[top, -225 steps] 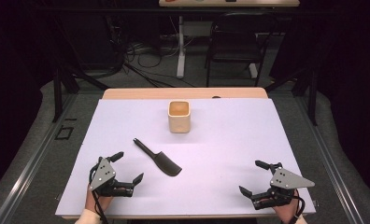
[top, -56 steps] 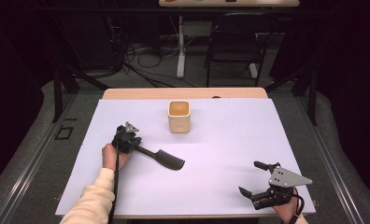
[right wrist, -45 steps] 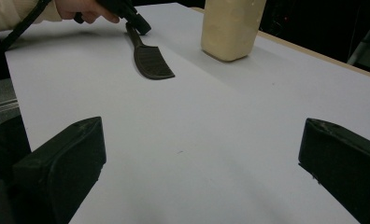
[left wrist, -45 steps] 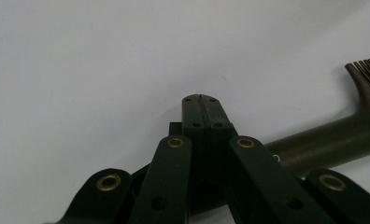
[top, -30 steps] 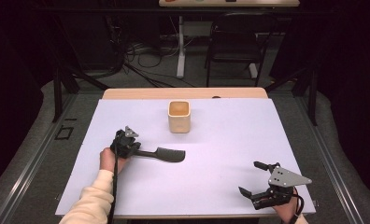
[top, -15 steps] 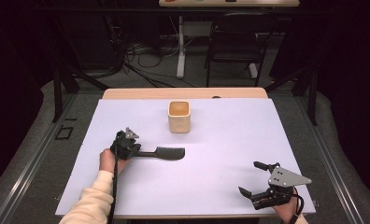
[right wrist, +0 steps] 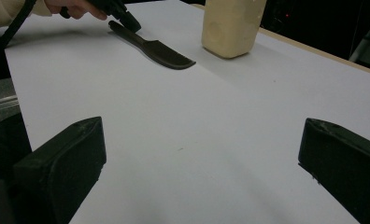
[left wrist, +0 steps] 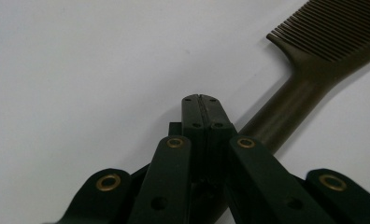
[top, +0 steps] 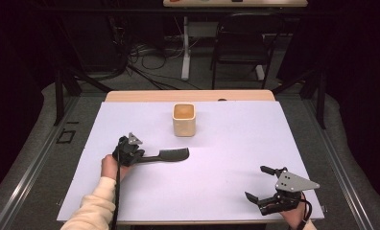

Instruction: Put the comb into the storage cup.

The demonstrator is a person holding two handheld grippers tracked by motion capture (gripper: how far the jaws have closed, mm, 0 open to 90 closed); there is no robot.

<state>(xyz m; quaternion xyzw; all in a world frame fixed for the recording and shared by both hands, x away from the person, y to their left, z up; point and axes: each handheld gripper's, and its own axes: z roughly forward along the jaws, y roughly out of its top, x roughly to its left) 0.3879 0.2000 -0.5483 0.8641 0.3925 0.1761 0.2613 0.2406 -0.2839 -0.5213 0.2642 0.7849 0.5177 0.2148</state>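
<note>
My left gripper [top: 130,152] has its jaws pressed together at the handle end of the dark comb [top: 171,154], which lies on the bench [top: 236,143] just in front of the cream cup [top: 184,120]; whether they truly pinch the handle, I cannot tell. My right gripper [top: 267,189] rests well apart, jaws wide and empty.

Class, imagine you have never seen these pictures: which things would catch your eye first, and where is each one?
First, the dark comb lying on the white table left of centre, its handle pinched in the shut left tool. Next, the cream square cup, upright just beyond the comb near the table's middle. Last, the right tool resting at the near right corner, jaws wide apart and holding nothing.
</note>
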